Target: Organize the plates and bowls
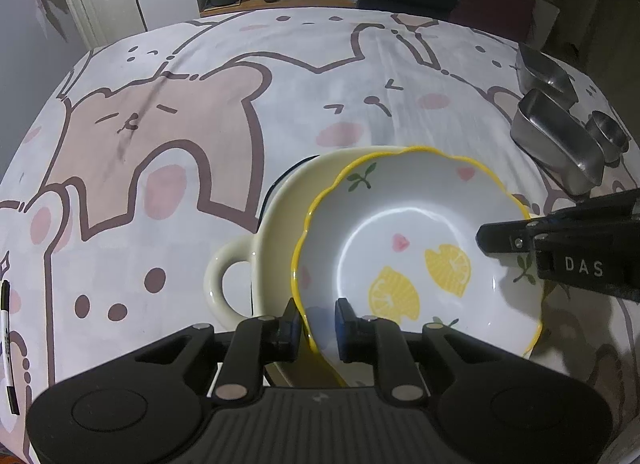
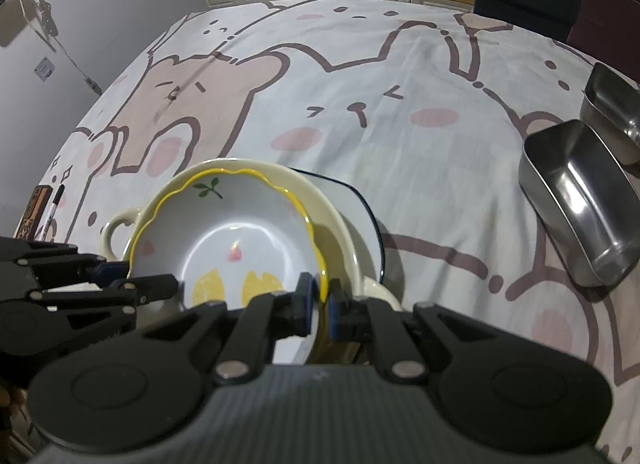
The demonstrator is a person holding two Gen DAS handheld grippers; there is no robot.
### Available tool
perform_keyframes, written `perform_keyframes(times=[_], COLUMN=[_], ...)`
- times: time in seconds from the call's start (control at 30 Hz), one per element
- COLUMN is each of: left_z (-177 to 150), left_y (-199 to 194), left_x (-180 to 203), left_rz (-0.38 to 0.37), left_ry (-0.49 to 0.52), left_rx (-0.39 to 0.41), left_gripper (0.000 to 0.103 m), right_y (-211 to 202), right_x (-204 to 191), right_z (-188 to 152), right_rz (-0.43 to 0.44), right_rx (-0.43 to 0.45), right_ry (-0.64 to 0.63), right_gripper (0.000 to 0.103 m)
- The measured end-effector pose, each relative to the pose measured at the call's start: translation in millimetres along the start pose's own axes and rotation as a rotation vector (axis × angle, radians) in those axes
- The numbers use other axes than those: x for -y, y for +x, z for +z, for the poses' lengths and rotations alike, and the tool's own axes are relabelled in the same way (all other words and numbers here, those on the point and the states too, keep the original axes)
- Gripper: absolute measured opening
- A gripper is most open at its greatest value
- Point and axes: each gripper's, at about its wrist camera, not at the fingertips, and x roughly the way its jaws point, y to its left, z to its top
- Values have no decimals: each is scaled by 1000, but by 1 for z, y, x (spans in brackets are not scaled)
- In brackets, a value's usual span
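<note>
While both straddle the lemon bowl [image 1: 400, 248] rim, right gripper [image 2: 320, 310] pinching, left gripper [image 1: 316, 330] slightly slack

Lemon-print bowl [image 1: 416, 248]: glazed ceramic, glossy, light glare on inner wall, yellow scalloped rim. Cream handled bowl [image 1: 280, 232] beneath: ceramic, smooth, softer sheen. Tablecloth [image 1: 200, 111]: printed cloth, matt, slightly creased. Rectangular tins [image 2: 580, 203]: brushed metal, shiny, reflective inside. Left gripper [image 1: 316, 330], right gripper [image 2: 320, 304]: matt black plastic, bare metal pivot pins, blue pads. Marker pen [image 1: 6, 344]: smooth plastic.
</note>
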Motion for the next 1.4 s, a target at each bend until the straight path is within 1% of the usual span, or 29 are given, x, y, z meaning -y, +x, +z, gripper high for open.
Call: perform_keyframes(times=[0.13, 0.3, 0.53, 0.83, 1.13, 1.4], left_z=[-2, -3, -4, -4, -4, -4], left_y=[-2, -3, -4, -4, -4, -5], left_x=[-3, -5, -4, -4, -5, -4], left_rz=[-8, -20, -22, -22, -19, -21], left_ry=[-5, 13, 27, 32, 31, 26], left_rx=[3, 8, 10, 9, 11, 7], left_gripper=[17, 16, 16, 16, 16, 16], right_y=[0, 1, 1, 0, -8, -9], right_x=[-2, -2, 8, 14, 15, 13], right_z=[0, 1, 4, 3, 3, 1], right_rz=[-11, -10, 27, 38, 41, 35], right_rx=[3, -5, -25, -26, -13, -9], right_ry=[-7, 0, 63, 89, 85, 68], right_gripper=[10, 10, 9, 7, 5, 4])
